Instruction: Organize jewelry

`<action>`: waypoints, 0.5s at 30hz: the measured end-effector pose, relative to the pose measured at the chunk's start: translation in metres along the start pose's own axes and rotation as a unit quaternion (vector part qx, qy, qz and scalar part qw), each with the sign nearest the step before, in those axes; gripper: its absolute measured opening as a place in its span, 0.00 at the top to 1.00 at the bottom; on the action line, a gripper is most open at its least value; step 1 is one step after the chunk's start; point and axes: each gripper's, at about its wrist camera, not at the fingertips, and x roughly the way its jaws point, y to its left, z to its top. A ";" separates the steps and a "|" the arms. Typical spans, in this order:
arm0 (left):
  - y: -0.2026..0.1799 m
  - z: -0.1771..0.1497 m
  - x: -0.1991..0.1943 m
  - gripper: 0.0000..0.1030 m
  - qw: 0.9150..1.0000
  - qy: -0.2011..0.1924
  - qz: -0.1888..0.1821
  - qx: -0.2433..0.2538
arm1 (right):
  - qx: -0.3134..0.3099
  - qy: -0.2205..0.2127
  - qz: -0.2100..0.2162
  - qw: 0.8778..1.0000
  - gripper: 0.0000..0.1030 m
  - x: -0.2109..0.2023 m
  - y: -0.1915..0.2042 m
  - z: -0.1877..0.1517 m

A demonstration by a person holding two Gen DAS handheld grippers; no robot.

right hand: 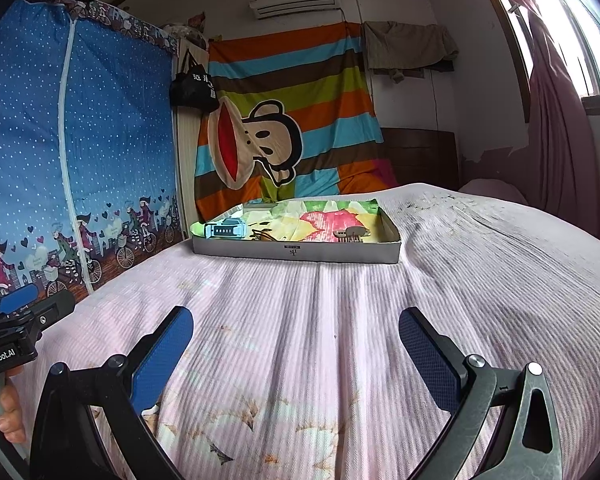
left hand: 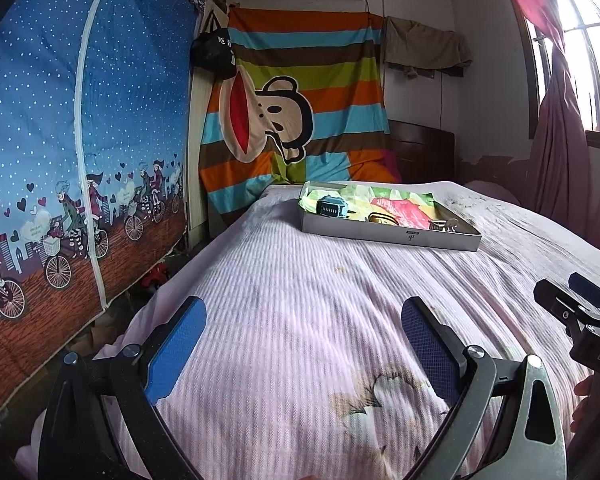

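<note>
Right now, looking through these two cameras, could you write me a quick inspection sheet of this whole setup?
Surface: pink ribbed bedspread with faded flower prints, wrinkled, some dark specks at the far right.
Job's things: shallow grey cardboard box lined with colourful paper, holding a blue-grey clip-like piece, a gold-brown piece and a tan claw-shaped piece; details too small to tell.
Clutter: nothing seen on the bed.
Grippers: left hand-held gripper and right hand-held gripper, both open, empty, short of the box.
Cables: nothing seen.
Surroundings: blue dotted fabric wardrobe, striped cartoon-monkey sheet, white air conditioner, pink curtain.
</note>
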 end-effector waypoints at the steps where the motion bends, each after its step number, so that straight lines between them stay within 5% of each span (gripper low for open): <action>1: 0.000 0.000 0.000 0.07 1.000 0.000 0.000 0.000 | 0.000 0.000 0.000 1.000 0.00 0.000 0.000 0.000; 15: 0.004 0.000 0.001 0.07 1.000 0.000 0.005 -0.003 | 0.000 0.000 0.001 1.000 0.00 0.000 0.000 0.000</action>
